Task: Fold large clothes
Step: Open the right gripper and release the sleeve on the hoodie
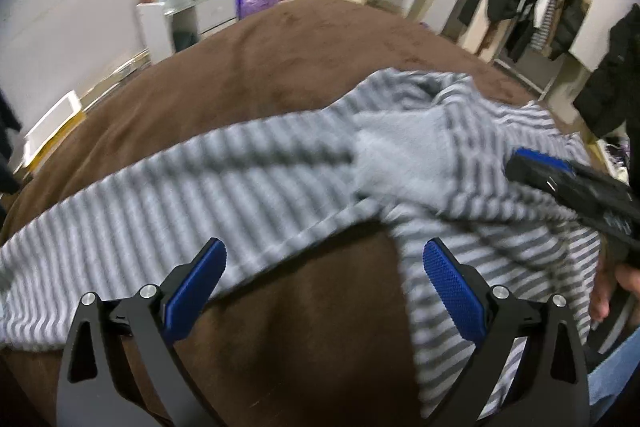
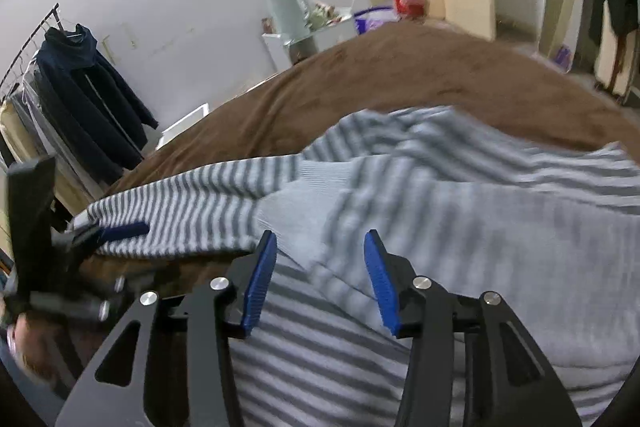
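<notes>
Striped sweater [image 1: 248, 187] lies across the brown bed cover [image 1: 280, 79], spanning the middle of both views, a sleeve folded inward over its body. Left gripper [image 1: 324, 279]: jaws released, spread wide, nothing between them, poised over the sweater's lower hem edge. Right gripper [image 2: 320, 279]: jaws parted, not pressing cloth, above the striped body at lower centre. Judgement: a sleeve fold appears just laid down; the next move calls for gripping an edge with each gripper to fold the body.
</notes>
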